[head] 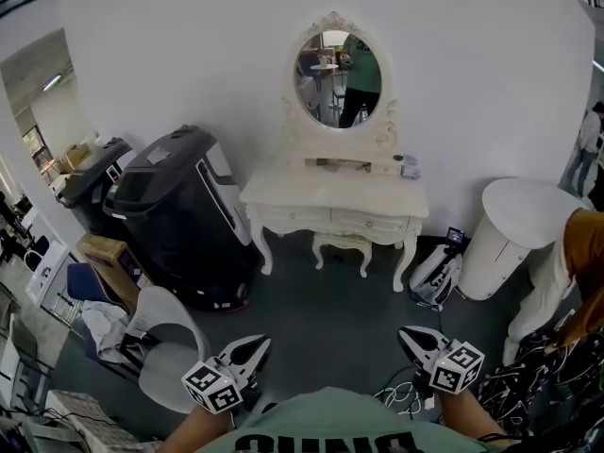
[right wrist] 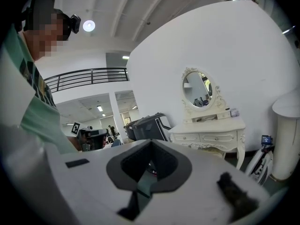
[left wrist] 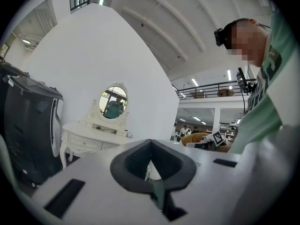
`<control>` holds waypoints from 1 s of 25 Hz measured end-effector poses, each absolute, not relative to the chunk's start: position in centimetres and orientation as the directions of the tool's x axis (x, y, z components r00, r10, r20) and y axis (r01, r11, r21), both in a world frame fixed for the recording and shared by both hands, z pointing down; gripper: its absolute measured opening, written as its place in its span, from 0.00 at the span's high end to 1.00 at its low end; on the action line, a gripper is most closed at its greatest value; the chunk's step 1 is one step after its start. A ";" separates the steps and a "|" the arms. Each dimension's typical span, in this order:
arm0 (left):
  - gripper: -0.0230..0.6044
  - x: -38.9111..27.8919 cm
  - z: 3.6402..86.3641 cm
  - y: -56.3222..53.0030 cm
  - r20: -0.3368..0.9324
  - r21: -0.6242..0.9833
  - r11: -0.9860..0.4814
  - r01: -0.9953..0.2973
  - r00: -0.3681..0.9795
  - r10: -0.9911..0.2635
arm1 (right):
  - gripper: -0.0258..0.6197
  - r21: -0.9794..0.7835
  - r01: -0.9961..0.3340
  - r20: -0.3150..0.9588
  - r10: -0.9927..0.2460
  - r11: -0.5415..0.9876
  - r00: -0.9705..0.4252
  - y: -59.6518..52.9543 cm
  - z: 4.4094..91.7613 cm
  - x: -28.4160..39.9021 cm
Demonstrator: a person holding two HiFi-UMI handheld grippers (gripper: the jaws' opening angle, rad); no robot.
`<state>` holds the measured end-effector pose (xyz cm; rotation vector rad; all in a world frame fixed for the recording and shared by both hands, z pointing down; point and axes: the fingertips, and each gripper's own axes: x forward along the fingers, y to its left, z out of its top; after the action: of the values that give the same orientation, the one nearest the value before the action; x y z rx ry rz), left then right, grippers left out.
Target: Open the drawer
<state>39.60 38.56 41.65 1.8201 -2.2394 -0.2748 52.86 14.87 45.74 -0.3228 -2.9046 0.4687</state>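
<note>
A black bin (head: 179, 217) stands at far left against the white wall. Low in the head view, the left gripper (head: 249, 351) is held level in front of the person's chest with its jaws pressed together on nothing, pointing ahead across bare dark floor.

The dressing table (head: 332, 196), cream with an oval mirror (head: 339, 76) above and a small stool (head: 342, 244) tucked beneath, stands against the wall well apart from both tools, straight ahead and about midway between them. Its two drawers sit side by side under the top: the left drawer (head: 300, 218) lies more in line with the left-hand tool, the right drawer (head: 375, 223) more in line with the other. Neither hand looks clearly nearer. Each drawer front faces the person, and its long axis runs left to right along the table's edge, so either one would pull out toward the camera. Both appear fully pushed in, and their knobs are too small to make out here.

The right gripper (head: 413, 336) is likewise closed and empty, tilted a touch downward toward the same table. A round white side table (head: 526, 217) stands at right, with another person's sleeve at the frame's edge. The approach across the floor appears to come first, and no handle has been touched yet.
</note>
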 end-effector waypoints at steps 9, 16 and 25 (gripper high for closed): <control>0.95 38.3 42.8 38.3 0.069 0.330 0.203 -0.922 -0.191 -0.979 | 0.95 -0.328 0.177 0.173 0.243 0.928 -0.954 14.9 46.6 51.6; 0.95 31.6 43.5 38.5 0.028 0.339 0.098 -0.936 -0.094 -0.995 | 0.95 -0.293 0.085 0.205 0.149 0.952 -0.967 16.1 46.1 46.1; 0.95 17.7 40.6 42.3 0.001 0.287 0.011 -0.958 -0.011 -1.000 | 0.95 -0.256 0.023 0.204 0.077 0.966 -0.976 21.3 43.1 33.8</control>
<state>17.74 42.34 40.61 2.0541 -2.0769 -0.3036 33.83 21.35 43.09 -0.0750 -2.9027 0.3739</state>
